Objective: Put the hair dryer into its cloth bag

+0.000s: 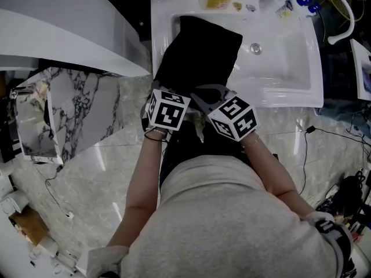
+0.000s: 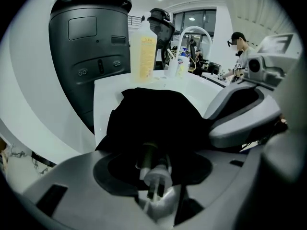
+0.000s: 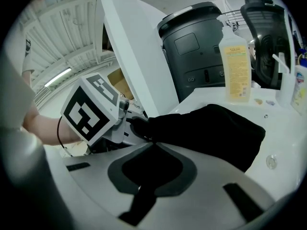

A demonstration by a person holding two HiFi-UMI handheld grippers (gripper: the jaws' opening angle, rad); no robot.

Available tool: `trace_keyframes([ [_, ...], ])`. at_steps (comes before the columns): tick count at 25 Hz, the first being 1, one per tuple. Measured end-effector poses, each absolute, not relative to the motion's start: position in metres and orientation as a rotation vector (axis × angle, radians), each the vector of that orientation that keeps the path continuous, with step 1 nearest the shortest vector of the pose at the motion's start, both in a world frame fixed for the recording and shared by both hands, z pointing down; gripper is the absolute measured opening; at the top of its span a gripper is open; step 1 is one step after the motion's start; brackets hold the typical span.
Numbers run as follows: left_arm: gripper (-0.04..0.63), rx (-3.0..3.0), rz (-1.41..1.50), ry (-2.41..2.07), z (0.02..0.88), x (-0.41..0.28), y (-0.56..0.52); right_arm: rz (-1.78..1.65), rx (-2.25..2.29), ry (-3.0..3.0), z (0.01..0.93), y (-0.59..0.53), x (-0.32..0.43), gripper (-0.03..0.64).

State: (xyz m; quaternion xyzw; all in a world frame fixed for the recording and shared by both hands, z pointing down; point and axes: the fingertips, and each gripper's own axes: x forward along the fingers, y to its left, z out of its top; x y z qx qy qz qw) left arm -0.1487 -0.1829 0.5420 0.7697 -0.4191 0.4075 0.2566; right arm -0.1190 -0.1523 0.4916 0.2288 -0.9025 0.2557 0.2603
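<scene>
The bag lies straight ahead of both tools. Its long axis runs away from the person, from the sink's near rim into the basin, and its mouth is at the near end, where the two grippers meet. The right gripper is clenched on the mouth's edge, with a strip of black cloth trailing back between its closed jaws, so it serves as the holding hand. The left gripper is just beside it, angled down at the same opening with its jaws spread wide. A white plug on a short run of cord sits between those jaws, prongs pointing back toward the camera. The pads do not appear to press on it, though the view there is dark. The next move is probably a push forward along the bag's length, and the left hand is the better placed for it. The bag is plain black, soft and matte, draped loosely with a slight hump. The dryer's body shows in no view, and it is likely already inside.
</scene>
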Motion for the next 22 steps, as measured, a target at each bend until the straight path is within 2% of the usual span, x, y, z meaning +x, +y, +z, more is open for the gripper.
trace_keyframes([
  [8,0.224,2.082,1.158,-1.139,0.549,-0.149,-0.182,0.683,0.605,-2.444,0.496,-0.149,-0.116,0.011],
  [22,0.224,2.061,1.066,-1.148,0.529,-0.162,-0.157,0.657,0.600,-2.448,0.492,-0.151,-0.114,0.031],
])
